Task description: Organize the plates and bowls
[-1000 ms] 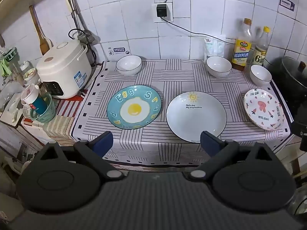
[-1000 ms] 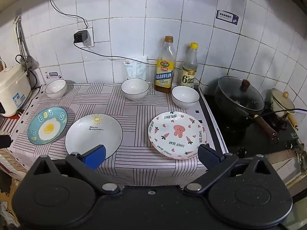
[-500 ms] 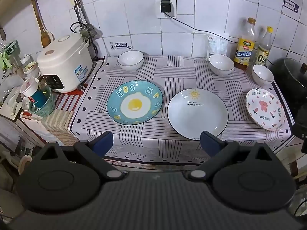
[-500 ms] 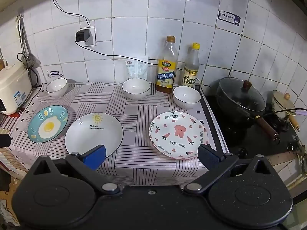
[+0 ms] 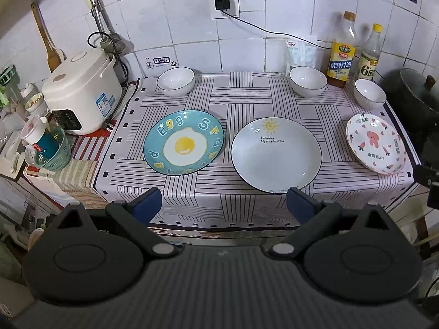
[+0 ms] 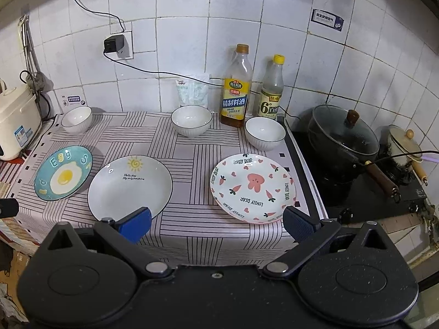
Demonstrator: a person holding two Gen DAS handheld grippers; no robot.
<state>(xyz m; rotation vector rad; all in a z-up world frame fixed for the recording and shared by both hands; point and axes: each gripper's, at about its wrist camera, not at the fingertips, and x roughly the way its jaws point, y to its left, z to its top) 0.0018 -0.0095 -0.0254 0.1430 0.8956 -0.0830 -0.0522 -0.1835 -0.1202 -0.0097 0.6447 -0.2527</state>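
Note:
Three plates lie in a row on the striped cloth: a blue egg plate (image 5: 183, 142) (image 6: 63, 173), a white sun plate (image 5: 275, 155) (image 6: 130, 186) and a pink bear plate (image 5: 376, 144) (image 6: 253, 187). Behind them stand three white bowls: left (image 5: 175, 80) (image 6: 76, 118), middle (image 5: 308, 81) (image 6: 191, 120) and right (image 5: 369, 93) (image 6: 264, 133). My left gripper (image 5: 222, 205) hangs open in front of the counter's near edge, between the egg and sun plates. My right gripper (image 6: 216, 223) is open too, before the edge between the sun and bear plates. Neither holds anything.
A white rice cooker (image 5: 82, 93) and a teal basket (image 5: 53, 153) sit left of the cloth. Two bottles (image 6: 237, 87) and a bag stand against the tiled wall. A lidded black pot (image 6: 343, 137) and a small cream pot (image 6: 403, 144) occupy the stove on the right.
Both grippers have drawn back slightly from the counter and tilted, so the dishes sit a bit lower in view. The dishes have not moved and both grippers stay open.

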